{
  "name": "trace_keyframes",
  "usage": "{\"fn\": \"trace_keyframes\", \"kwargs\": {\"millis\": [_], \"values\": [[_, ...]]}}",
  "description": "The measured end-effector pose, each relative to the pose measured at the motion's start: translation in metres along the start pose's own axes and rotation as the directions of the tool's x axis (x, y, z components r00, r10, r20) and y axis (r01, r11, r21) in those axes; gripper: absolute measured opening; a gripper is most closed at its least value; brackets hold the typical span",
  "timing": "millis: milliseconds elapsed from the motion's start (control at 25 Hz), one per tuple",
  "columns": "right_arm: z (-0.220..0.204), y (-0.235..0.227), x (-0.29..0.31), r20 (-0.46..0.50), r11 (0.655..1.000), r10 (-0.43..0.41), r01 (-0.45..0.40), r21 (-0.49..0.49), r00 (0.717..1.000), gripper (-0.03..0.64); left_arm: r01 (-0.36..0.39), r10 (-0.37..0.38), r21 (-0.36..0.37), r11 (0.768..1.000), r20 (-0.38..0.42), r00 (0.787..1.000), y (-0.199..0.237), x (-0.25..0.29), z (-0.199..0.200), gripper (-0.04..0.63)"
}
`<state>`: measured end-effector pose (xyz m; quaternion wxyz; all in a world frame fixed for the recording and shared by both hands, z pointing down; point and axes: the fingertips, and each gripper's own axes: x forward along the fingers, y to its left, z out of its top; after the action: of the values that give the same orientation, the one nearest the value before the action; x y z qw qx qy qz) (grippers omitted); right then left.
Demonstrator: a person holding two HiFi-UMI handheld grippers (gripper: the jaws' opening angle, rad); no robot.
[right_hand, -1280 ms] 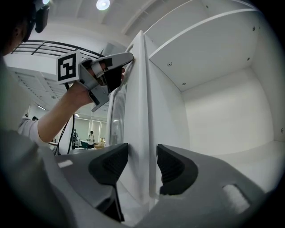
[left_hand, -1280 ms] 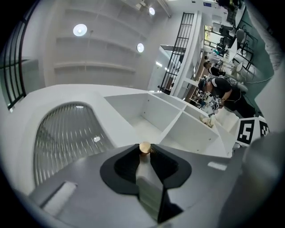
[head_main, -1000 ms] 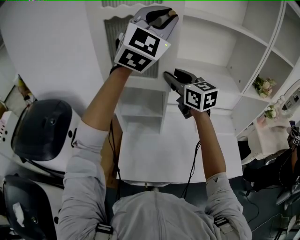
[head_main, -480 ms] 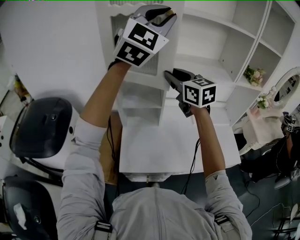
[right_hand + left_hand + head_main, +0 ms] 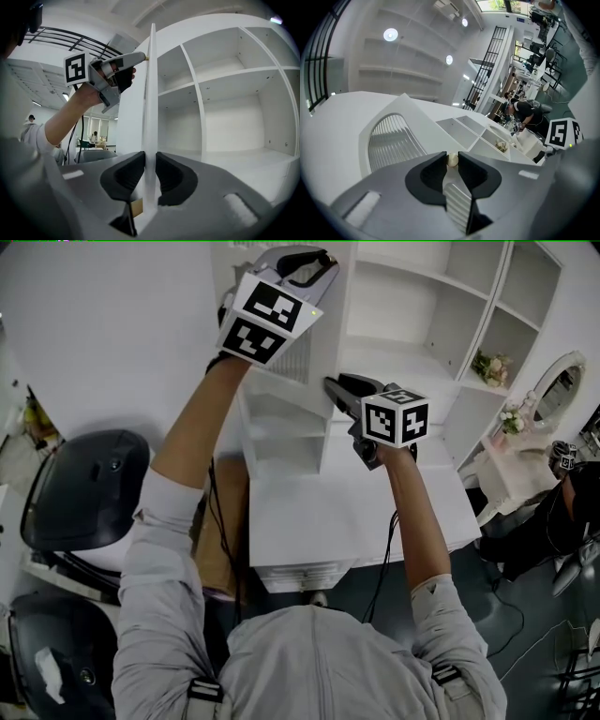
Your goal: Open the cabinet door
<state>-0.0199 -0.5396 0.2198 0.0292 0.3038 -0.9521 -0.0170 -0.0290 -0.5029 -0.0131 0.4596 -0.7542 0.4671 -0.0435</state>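
Note:
The white cabinet door (image 5: 292,354), with a louvred panel (image 5: 391,140), stands swung out from the shelf unit (image 5: 441,315). My left gripper (image 5: 323,261) is shut on the door's small cream knob (image 5: 453,160), high on the door. In the right gripper view the left gripper (image 5: 140,57) shows at the door's top edge. Lower down, my right gripper (image 5: 330,386) has the door's free edge (image 5: 151,93) between its jaws. Those jaws have just been closing, and both pads (image 5: 140,164) now lie against the panel.
The shelf unit's open compartments are bare, apart from small flowers (image 5: 492,367) on the right. A white desk (image 5: 356,512) lies below the grippers. Black chairs (image 5: 84,488) stand at the left. An oval mirror (image 5: 555,390) and a seated person (image 5: 525,110) are off to the right.
The door has swung further out from the shelf unit, and more of the compartments behind it show. Both grippers went with it, the left at the knob and the right at the edge.

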Motion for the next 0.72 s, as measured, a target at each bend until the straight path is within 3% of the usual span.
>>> {"fn": "trace_keyframes", "kwargs": {"millis": [520,720], "values": [[0.003,0.100,-0.001,0.016,0.999,-0.046,0.046,-0.002,0.999,0.071,-0.016,0.019,-0.093,0.996,0.033,0.999,0.033,-0.089,0.014,0.103],[0.003,0.144,0.012,-0.022,0.992,-0.084,0.082,-0.092,0.996,0.080,-0.042,0.044,-0.103,0.994,0.017,0.999,0.055,-0.127,0.011,0.106]]}}
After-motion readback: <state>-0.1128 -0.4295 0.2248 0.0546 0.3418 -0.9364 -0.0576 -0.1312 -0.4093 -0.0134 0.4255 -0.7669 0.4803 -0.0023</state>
